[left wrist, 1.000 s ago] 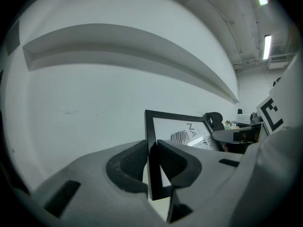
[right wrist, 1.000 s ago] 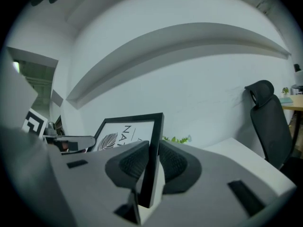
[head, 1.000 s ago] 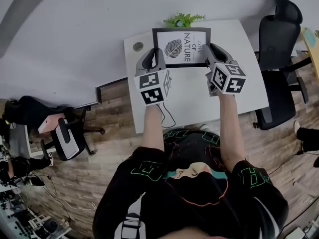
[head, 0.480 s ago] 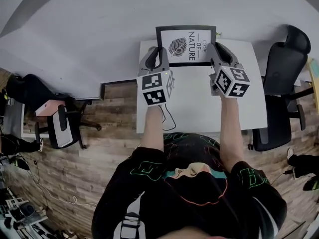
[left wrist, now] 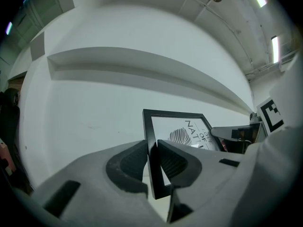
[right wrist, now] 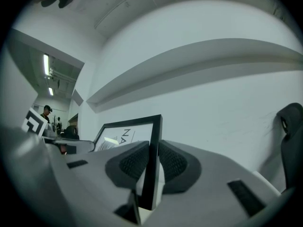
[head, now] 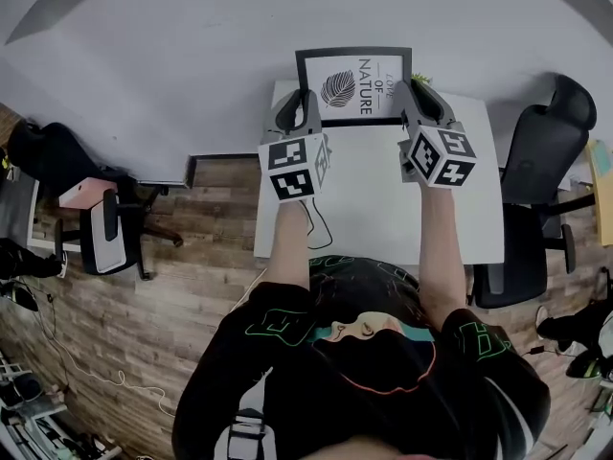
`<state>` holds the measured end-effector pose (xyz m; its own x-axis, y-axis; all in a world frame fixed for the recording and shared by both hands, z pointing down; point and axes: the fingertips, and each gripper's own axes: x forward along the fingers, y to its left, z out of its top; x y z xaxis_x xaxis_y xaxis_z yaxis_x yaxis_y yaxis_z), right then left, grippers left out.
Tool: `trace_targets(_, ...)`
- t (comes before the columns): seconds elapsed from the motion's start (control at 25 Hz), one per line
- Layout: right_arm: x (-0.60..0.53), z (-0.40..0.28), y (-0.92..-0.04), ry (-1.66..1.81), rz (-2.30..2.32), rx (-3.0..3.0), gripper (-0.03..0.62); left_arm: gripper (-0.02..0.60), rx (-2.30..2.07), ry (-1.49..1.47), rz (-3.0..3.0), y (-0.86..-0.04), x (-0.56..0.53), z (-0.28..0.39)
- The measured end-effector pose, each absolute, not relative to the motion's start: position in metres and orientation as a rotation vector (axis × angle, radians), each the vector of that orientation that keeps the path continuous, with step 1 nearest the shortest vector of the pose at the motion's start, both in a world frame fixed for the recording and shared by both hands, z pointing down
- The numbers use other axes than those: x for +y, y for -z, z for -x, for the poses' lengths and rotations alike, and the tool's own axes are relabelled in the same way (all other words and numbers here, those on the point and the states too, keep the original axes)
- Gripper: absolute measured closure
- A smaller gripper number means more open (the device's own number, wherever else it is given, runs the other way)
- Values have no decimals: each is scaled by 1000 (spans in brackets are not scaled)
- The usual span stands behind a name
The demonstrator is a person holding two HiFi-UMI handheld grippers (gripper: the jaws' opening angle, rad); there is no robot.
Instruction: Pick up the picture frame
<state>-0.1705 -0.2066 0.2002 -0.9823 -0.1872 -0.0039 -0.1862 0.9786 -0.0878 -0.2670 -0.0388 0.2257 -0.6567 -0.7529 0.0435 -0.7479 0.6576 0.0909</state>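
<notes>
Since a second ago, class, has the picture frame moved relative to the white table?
Yes. The picture frame now reaches up past the far edge of the white table; earlier it sat within the tabletop's outline.

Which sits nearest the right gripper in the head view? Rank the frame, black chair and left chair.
1. frame: clamped in the right gripper, on its left side.
2. black chair: off to its right.
3. left chair: far left, across the floor.
</notes>
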Motion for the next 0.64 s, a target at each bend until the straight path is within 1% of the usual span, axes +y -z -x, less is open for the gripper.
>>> trace_targets(0.64,-209,178,-202,118,246,3130,520,506,-2788,121,-1239,-232,-40,270)
